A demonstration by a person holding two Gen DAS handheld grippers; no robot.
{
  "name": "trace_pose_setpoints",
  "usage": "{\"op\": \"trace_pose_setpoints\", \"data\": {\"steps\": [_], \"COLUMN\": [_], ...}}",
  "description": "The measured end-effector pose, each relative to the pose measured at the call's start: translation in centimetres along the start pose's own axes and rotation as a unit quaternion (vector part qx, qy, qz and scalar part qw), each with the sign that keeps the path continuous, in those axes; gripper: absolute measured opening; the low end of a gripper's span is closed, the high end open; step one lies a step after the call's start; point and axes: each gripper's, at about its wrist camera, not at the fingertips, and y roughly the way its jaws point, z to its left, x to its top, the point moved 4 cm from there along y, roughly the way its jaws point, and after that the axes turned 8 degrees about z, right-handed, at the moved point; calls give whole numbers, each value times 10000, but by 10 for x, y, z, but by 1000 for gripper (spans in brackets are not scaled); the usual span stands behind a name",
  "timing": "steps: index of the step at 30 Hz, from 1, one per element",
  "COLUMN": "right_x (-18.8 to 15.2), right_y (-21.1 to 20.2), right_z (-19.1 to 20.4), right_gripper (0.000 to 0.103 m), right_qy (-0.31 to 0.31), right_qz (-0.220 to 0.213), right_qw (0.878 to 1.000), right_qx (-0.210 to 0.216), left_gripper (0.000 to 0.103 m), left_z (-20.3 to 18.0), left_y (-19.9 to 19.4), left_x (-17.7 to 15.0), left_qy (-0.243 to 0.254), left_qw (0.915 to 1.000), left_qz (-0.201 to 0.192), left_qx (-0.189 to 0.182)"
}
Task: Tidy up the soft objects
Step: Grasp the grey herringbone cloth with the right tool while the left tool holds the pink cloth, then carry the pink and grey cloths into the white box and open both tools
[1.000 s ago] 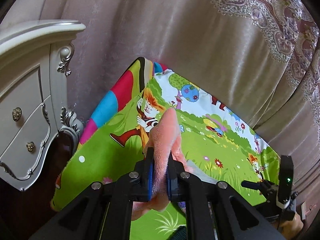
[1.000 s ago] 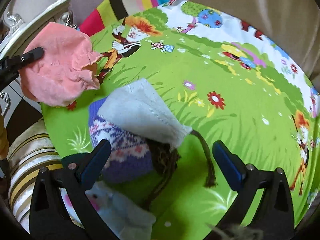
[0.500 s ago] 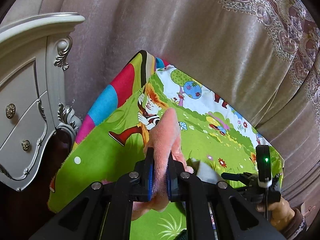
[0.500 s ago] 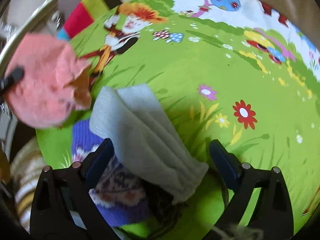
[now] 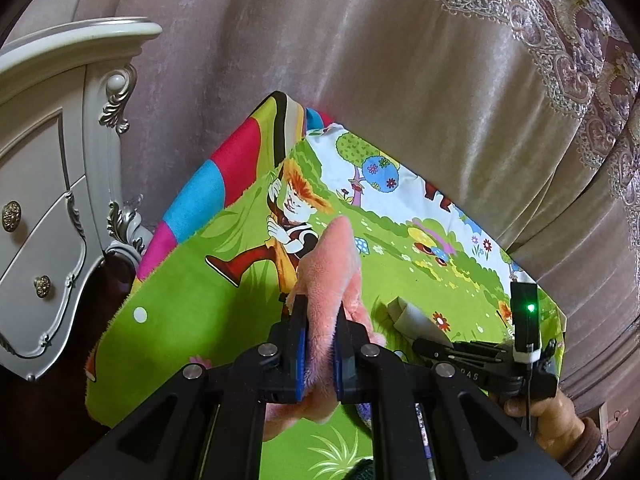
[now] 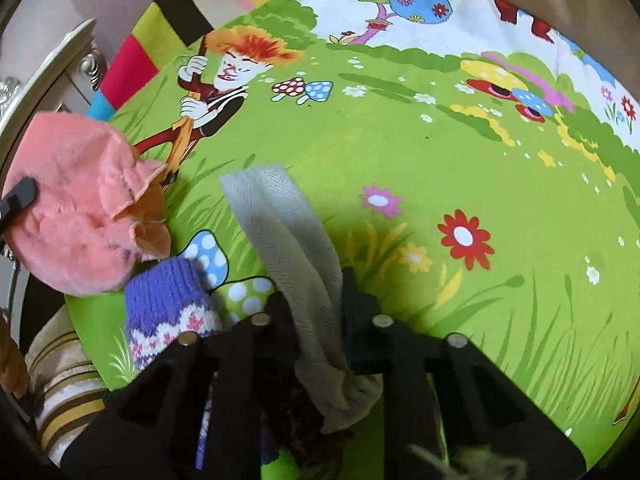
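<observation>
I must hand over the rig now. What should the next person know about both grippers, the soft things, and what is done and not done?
Left gripper: shut on the pink plush piece, held above the cartoon mat.
Right gripper: shut on the grey cloth bag, whose far end lies over the mat.
The purple knitted piece lies on the mat beside the bag, near the mat's edge.
Done: both soft things are gripped.
Left: put each one in its place, then handle the purple piece. The pictures do not show where the things belong.
</observation>
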Motion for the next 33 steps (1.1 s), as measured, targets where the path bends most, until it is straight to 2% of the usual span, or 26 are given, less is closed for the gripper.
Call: {"op": "trace_pose_setpoints", "data": {"steps": [6,16,24,33], "right_x": [-12,-58,-112,-194], "right_y": [-35,-118,-162,-212], "right_z": [-8,-13,-11,-16], "right_gripper": [13,13,13,13], "right_qy": [315,759,1080,1428], "right_qz": [-462,-1233,-1442,-1719], "right_qw": [9984,9895,9835,9742], "right_qx": [-6,-22,-143,-301], "left_gripper": [11,11,11,11], "left_z": [-12,-43,-74,-118], "left_y": [-15,-51,-67,-81], "left_x": [0,-6,-28,-60], "left_qy": [107,303,485,788], "left_qw": [9997,9972,9953,9902], "left_qz": [-216,-619,-540,-284], "left_qx": [-49,-305,-644,-1116]}}
